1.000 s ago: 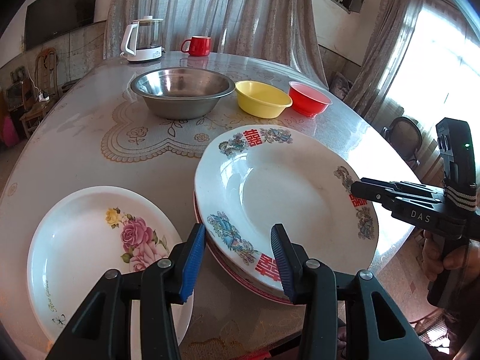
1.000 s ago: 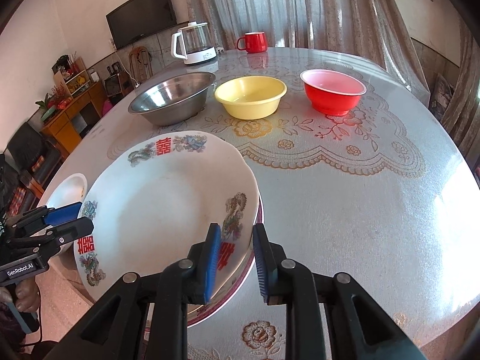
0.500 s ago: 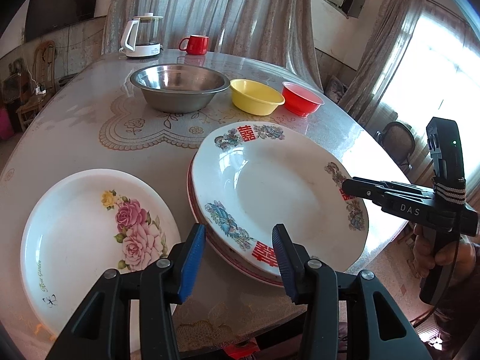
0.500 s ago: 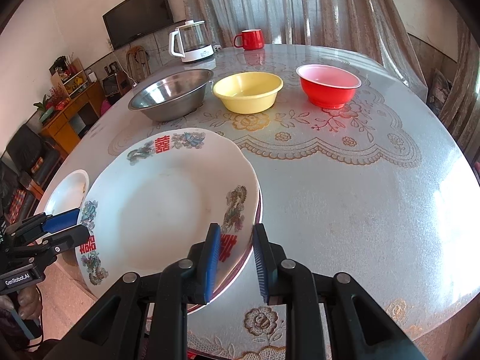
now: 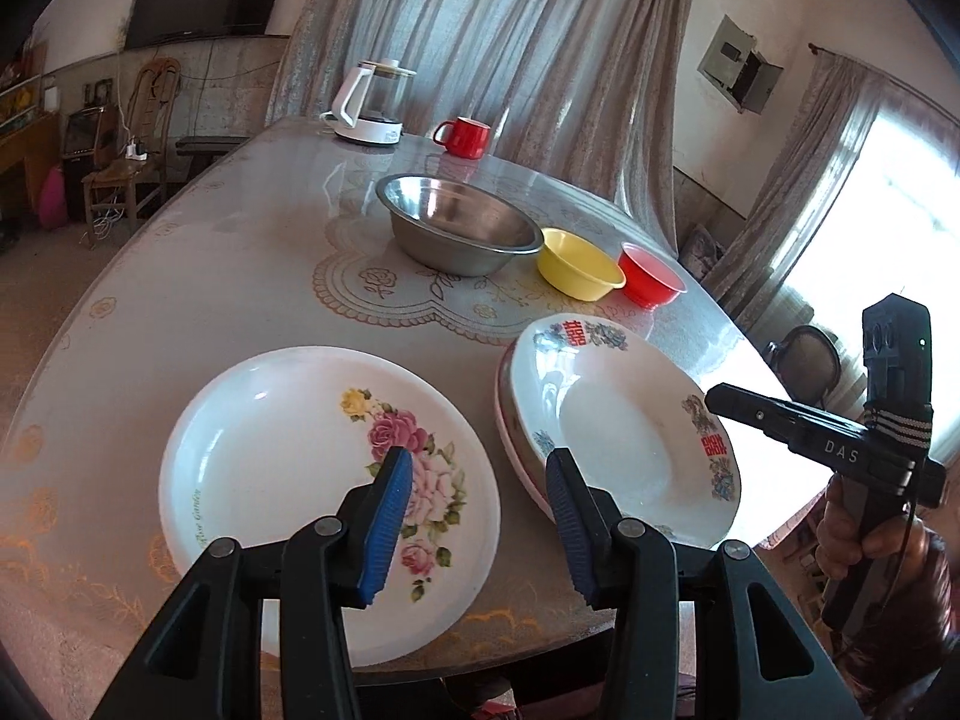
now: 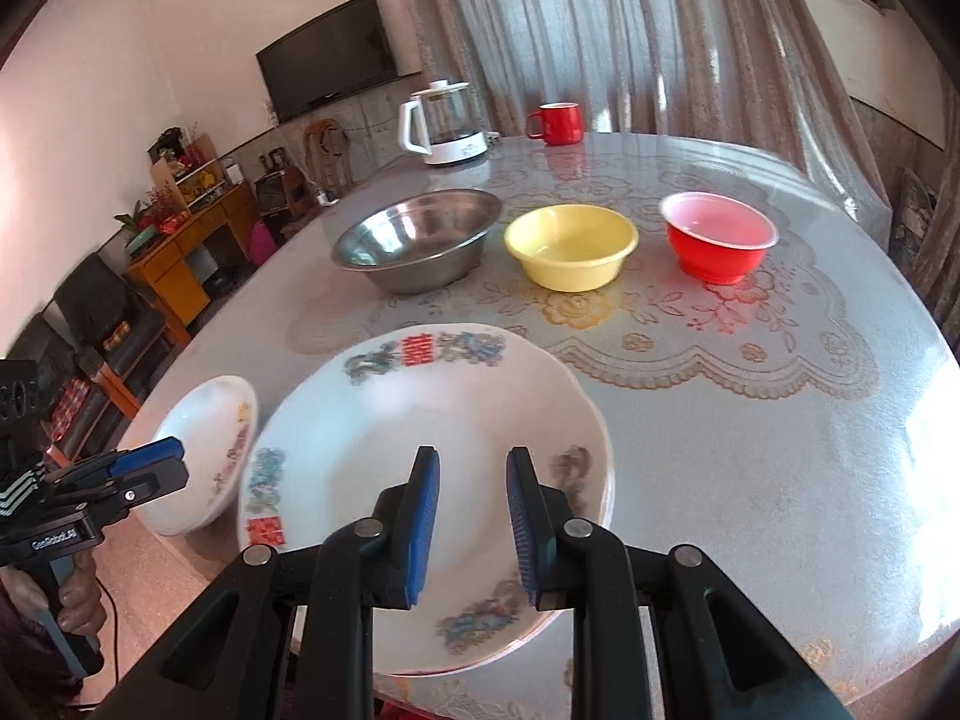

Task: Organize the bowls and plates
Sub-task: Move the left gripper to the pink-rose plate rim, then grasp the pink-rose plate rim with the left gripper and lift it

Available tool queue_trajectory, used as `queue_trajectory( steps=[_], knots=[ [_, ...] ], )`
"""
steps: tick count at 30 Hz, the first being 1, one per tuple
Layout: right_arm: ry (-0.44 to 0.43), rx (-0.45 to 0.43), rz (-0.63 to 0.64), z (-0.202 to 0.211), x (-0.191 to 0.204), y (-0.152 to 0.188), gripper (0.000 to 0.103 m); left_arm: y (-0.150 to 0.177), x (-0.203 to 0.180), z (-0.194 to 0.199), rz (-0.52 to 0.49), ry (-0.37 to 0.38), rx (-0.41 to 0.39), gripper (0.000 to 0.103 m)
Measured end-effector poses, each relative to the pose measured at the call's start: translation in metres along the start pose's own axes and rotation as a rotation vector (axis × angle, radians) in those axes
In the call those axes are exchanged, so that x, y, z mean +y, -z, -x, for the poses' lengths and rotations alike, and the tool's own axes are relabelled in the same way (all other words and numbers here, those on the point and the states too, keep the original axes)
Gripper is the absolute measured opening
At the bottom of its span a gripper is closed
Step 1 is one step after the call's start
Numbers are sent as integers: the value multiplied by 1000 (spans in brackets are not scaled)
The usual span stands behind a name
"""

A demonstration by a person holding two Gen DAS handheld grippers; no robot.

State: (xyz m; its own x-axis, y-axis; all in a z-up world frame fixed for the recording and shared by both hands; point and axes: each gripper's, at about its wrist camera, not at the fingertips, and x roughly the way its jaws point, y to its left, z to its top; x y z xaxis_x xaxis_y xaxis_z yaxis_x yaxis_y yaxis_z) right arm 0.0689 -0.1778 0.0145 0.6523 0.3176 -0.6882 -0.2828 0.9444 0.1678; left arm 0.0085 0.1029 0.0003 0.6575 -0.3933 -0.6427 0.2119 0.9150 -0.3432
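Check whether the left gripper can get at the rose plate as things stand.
Probably yes. The left gripper hangs open just above the rose plate, which lies alone on the table, with nothing between the jaws and its near rim.

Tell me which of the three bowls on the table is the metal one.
The wide shiny steel bowl, leftmost in the row in the right wrist view. Next to it is a yellow plastic bowl, then a red plastic bowl; both are smaller.

Daylight from a blown-out window at the right edge floods the room. Glare streaks the glossy table, strongest along its right edge. Fisheye bending darkens the corners. The right wrist view shows motion blur on the nearest plate.
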Motion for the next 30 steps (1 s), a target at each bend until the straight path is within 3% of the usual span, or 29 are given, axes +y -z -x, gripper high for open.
queue_trajectory(
  steps=[5,11,17,27,30],
  knots=[
    [-152,62,91,-26,49,-7,22,7,40,17,111,-88,-22,46],
    [-244,129,230,-61,109,-20,22,29,79,36,227,-146,-43,42],
    [-252,195,326,-97,143,-32,22,50,87,29,256,-136,-12,34],
    [-173,293,449,-143,162,-38,22,56,74,14,250,-70,11,36],
    [-164,339,484,-154,164,-36,22,55,65,11,222,-122,-10,36]
  ],
)
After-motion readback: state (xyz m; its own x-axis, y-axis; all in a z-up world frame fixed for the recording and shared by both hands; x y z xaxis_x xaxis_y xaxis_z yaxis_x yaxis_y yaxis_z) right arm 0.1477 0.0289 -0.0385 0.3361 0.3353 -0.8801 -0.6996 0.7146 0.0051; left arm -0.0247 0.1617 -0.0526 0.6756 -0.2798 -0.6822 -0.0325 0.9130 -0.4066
